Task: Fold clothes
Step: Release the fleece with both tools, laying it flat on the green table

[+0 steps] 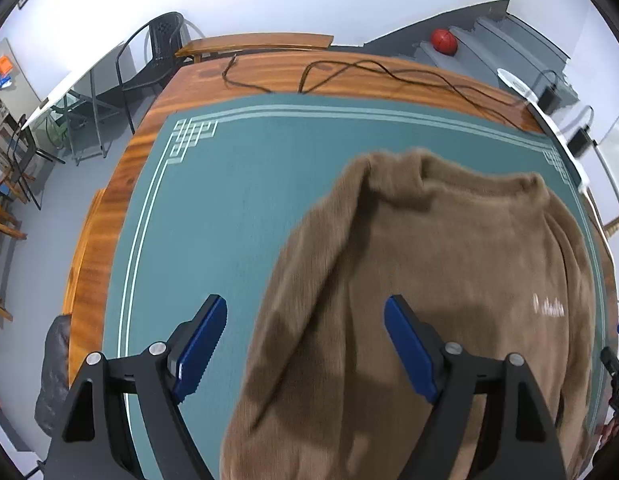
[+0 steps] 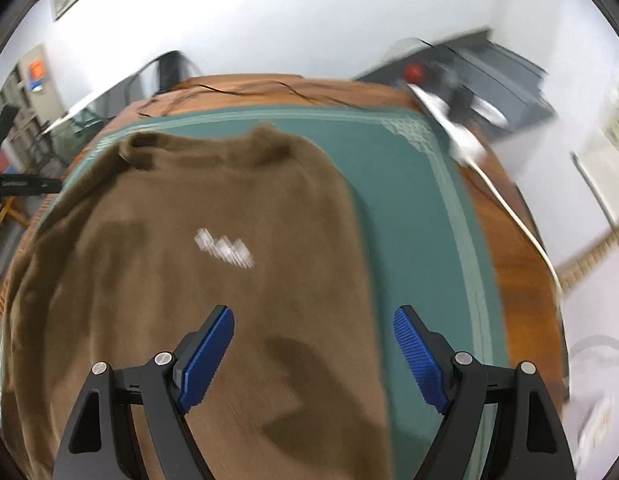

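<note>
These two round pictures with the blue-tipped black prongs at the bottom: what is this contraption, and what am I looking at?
No robot here: a person holds a two-finger gripper in each hand, and each gripper carries a wide-angle camera that looks along its fingers. That is why the pictures look round and bent. One picture comes from the left gripper, the other from the right gripper. The blue parts are the finger pads. Both grippers stand open above the table and hold nothing. Below them a brown sweater with a small white logo lies spread on a green mat that covers a wooden table. A black cable runs along the table's far edge. The job is folding the sweater.
</note>
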`<state>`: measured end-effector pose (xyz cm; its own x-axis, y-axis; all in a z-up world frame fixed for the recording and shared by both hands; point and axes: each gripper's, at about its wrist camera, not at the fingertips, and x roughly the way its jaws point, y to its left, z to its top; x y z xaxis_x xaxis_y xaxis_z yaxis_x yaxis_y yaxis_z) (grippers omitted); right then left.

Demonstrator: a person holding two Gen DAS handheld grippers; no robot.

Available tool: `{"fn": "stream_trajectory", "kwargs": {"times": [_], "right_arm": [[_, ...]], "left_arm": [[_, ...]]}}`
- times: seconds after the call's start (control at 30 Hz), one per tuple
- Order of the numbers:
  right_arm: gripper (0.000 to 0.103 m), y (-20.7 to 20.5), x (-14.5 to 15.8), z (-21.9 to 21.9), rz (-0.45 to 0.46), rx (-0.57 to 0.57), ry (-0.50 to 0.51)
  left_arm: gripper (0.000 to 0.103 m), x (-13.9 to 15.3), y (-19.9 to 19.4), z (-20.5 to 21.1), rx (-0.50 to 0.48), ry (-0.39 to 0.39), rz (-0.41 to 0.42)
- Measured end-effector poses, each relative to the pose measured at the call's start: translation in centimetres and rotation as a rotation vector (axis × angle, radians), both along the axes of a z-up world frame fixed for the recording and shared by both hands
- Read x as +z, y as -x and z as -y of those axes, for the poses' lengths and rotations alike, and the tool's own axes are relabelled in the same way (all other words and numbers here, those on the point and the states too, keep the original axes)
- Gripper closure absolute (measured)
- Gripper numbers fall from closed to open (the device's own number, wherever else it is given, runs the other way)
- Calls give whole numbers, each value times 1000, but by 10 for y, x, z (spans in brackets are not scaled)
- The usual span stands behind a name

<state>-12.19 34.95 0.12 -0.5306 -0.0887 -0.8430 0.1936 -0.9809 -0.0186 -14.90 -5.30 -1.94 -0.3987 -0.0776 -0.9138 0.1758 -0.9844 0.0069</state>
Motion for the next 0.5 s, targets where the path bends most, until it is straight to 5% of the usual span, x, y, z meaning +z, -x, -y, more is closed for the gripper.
{"fn": "stream_trajectory", "kwargs": {"times": [0.17, 0.33, 0.5], "right_arm": [[19, -63, 2, -34, 44, -46, 67], [19, -106, -8, 5, 65, 142, 77], [19, -126, -38, 38, 86, 255, -80]], "left_arm": [[18, -9, -41, -18, 13, -38, 39], [18, -15, -78, -44, 15, -53, 59], [18, -18, -112, -67, -14, -22, 69]]}}
